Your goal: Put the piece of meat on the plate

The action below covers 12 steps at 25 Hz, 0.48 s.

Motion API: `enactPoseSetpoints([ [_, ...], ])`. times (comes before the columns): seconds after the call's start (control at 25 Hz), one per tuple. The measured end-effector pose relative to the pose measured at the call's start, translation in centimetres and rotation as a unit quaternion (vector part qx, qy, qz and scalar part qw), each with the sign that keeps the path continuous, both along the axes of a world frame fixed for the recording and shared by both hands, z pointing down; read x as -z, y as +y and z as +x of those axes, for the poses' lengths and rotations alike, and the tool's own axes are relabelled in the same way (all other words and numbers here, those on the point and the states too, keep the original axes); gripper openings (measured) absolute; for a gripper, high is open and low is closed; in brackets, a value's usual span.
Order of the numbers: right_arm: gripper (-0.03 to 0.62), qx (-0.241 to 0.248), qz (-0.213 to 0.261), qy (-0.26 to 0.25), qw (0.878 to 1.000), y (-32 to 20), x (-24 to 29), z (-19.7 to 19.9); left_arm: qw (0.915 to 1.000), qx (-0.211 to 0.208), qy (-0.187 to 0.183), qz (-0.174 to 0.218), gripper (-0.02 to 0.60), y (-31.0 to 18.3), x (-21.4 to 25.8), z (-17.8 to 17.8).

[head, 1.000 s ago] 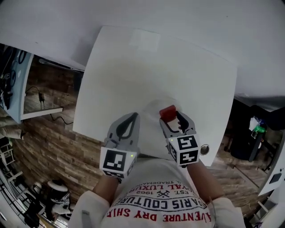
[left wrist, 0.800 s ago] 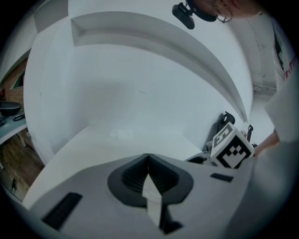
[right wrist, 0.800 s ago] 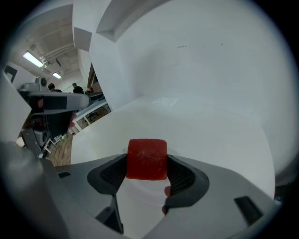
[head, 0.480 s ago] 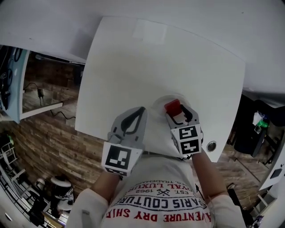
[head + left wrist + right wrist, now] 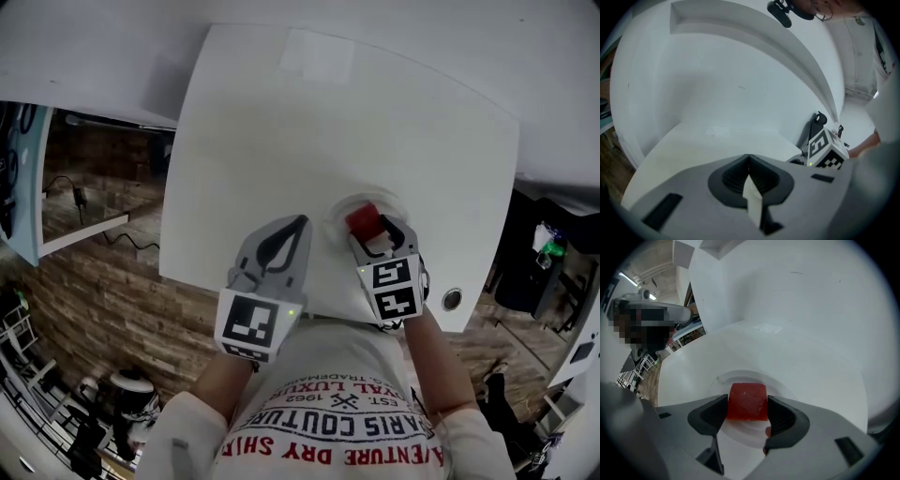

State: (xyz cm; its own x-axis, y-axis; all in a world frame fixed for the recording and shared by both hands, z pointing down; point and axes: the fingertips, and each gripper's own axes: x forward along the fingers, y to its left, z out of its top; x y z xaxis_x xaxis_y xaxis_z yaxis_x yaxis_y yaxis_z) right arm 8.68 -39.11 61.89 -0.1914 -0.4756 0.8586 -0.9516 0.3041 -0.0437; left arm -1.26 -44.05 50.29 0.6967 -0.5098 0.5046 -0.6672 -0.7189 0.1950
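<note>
The red, block-shaped piece of meat is clamped between the jaws of the right gripper, over the middle of the round white plate. I cannot tell whether its underside touches the plate. From here, what remains looks like a short drop straight down and a release. The left gripper hangs just to the plate's left over the white table, its jaws pressed together on nothing.
</note>
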Motion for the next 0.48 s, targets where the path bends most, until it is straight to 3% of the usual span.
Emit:
enactPoseSetpoints([
  [0.32,0.275,-0.013,0.004,-0.004,1.000,-0.05,-0.31,-0.15,0.9999,0.007,0.000,-0.010,0.003,-0.13,-0.20,-0.79],
  [0.48,0.290,-0.006,0.034,-0.002,0.999,-0.73,0.44,-0.80,1.0000,-0.007,-0.003,0.001,0.003,-0.30,-0.14,-1.04],
])
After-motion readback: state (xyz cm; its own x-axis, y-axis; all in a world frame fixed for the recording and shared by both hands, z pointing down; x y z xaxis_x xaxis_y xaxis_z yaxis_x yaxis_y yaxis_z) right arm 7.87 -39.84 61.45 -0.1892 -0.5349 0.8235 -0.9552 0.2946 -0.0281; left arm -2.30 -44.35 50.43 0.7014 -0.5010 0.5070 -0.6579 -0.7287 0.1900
